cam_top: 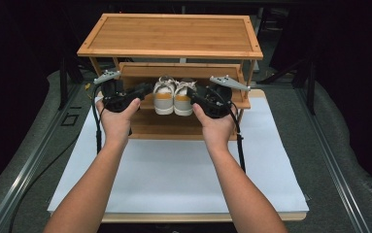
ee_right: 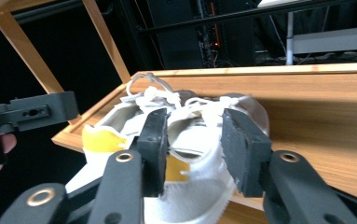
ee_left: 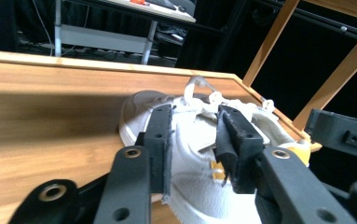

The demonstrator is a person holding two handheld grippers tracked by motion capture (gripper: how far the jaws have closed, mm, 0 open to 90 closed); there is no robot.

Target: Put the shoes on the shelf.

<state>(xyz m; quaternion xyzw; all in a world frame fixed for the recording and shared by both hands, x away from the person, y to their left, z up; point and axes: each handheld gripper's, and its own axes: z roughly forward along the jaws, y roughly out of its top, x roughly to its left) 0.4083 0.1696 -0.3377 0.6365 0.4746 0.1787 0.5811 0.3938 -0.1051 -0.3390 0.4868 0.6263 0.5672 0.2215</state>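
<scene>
The left hand-held gripper is held level at the middle shelf of a bamboo shoe rack, its two black padded jaws set around the heel of the left white sneaker with a yellow heel patch. In the left gripper view the pads are seen on either side of the heel collar, apparently pressed against the fabric, so the shoe is judged to be pinched rather than merely straddled. The right hand-held gripper is held the same way from the other side, its jaws around the heel of the right white sneaker with a yellow heel patch; here one pad is laid against the collar, while contact at the other cannot be told for certain.

Each gripper is gripped from below by a hand, with the forearms reaching forward across the white sheet on the surface. The heels are taken because they face the person and offer a firm, narrow edge that fits between the jaws.

The two sneakers are placed side by side, touching, toes pointing away, on the middle shelf of the three-tier bamboo shoe rack. Nothing is seen on the top tier, and the lowest tier is mostly hidden behind the hands. The rack stands at the far end of the white sheet.
</scene>
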